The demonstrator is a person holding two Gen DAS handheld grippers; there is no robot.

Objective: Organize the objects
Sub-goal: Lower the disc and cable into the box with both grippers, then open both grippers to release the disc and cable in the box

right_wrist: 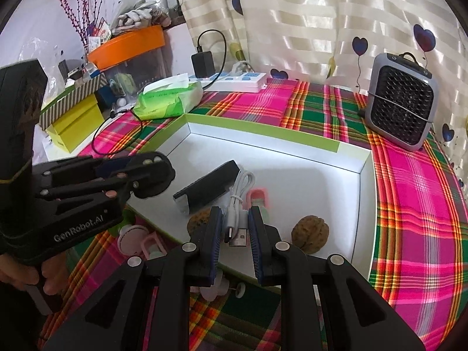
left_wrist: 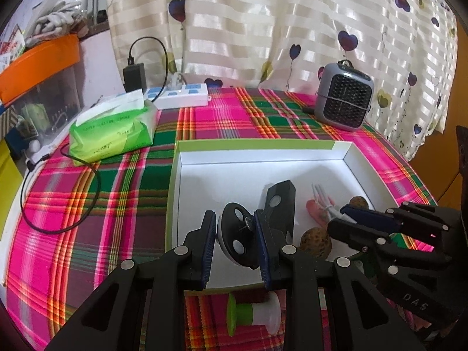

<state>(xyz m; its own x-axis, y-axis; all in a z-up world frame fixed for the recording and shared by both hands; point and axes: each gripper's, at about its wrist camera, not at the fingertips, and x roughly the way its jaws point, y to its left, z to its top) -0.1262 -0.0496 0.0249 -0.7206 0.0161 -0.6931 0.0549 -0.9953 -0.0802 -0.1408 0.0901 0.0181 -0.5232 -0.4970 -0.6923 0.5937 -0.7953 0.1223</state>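
The left gripper [left_wrist: 235, 239] pinches a round black disc [left_wrist: 235, 234]; the right gripper [right_wrist: 234, 231] pinches a white USB cable [right_wrist: 238, 204]. Lower both gently inside the shallow white cardboard box [right_wrist: 292, 152] near its front edge before letting go.

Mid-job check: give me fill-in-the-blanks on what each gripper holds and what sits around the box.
1. The left gripper is shut on a round ___ disc.
2. The right gripper is shut on a ___ USB cable.
3. Two walnuts lie inside the ___-rimmed box.
4. The grey fan stands ___ the box.

Missing: black; white; green; outside
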